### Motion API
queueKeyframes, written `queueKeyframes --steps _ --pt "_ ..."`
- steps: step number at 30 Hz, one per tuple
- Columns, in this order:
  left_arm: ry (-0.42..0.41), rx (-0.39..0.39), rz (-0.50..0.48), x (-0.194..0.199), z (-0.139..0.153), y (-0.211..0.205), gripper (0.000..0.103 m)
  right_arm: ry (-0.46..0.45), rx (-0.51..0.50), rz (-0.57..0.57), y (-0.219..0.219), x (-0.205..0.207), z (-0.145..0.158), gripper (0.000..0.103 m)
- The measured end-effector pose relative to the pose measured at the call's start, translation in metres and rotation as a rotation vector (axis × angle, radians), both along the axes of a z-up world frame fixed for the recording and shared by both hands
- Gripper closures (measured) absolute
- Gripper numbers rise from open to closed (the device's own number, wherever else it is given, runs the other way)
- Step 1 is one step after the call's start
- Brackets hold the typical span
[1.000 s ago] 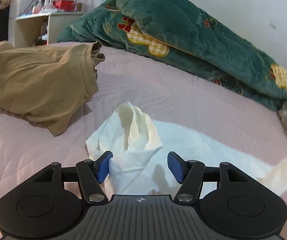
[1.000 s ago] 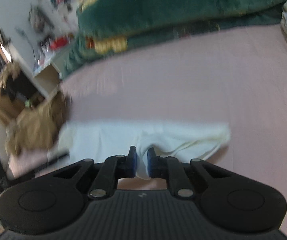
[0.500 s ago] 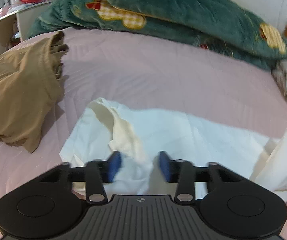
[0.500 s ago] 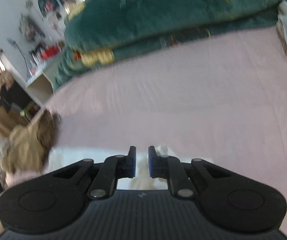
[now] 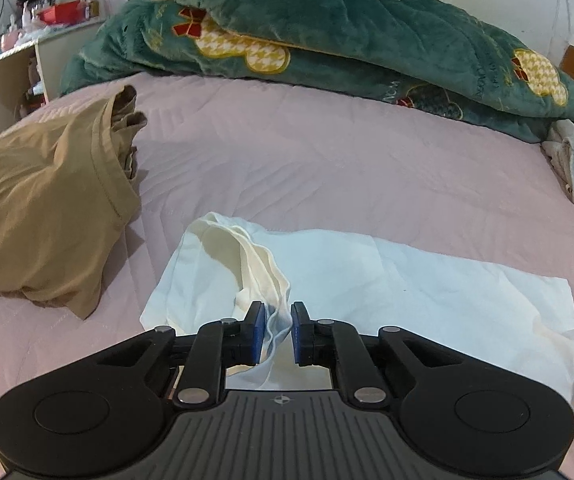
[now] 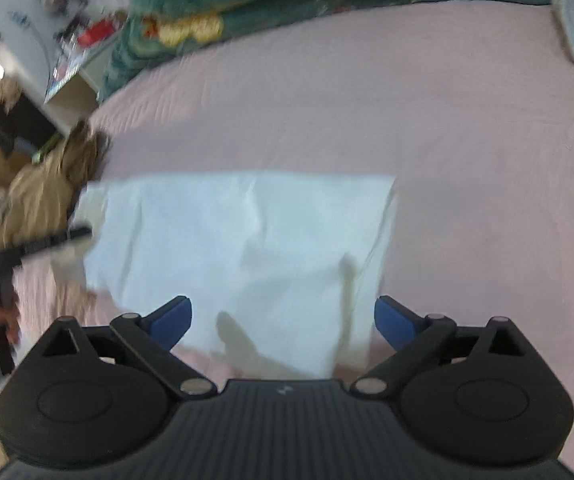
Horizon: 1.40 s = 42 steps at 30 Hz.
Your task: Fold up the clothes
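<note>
White garment (image 5: 367, 276) lies spread on the pink bed (image 5: 327, 152), partly flattened: far edge straight in the right view, near-left end bunched, right end rumpled. My left tool (image 5: 278, 330) has just been closing and now pinches a raised fold of it. My right tool (image 6: 283, 320) has just been opening; it's released, jaws wide over the cloth, nothing held. No clean fold yet, I'd say early stage. Tan shirt (image 5: 43, 208) beside it sits unfolded.
</note>
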<state>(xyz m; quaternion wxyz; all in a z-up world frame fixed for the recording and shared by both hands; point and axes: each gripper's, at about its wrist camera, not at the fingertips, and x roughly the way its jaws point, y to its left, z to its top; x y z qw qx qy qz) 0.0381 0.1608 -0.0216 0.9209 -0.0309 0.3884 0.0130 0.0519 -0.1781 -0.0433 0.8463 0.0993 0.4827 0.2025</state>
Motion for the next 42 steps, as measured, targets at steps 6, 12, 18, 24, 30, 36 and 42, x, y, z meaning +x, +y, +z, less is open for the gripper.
queueKeyframes --steps 6,12,18,24,30,36,42 --pt "-0.027 0.022 -0.024 -0.008 -0.005 -0.001 0.097 -0.032 -0.097 0.044 0.03 -0.004 -0.013 0.089" --pt "-0.035 -0.039 0.003 -0.003 -0.001 0.014 0.099 -0.082 -0.032 0.009 0.022 0.001 0.002 0.092" --pt "-0.068 -0.047 -0.005 0.028 0.019 0.013 0.099 -0.151 0.041 -0.054 0.005 0.029 0.03 0.092" --pt "-0.093 -0.037 -0.007 0.076 0.04 0.009 0.099 -0.221 0.041 -0.109 -0.003 0.074 0.051 0.092" --pt "-0.12 -0.005 0.046 0.14 0.05 0.014 0.099 -0.256 -0.005 -0.219 -0.017 0.137 0.054 0.092" --pt "-0.144 0.04 0.093 0.199 0.045 0.012 0.094 -0.264 -0.082 -0.318 -0.036 0.195 0.03 0.09" --pt "-0.117 0.052 0.105 0.215 0.034 0.017 0.086 -0.18 -0.041 -0.329 -0.055 0.217 0.002 0.021"
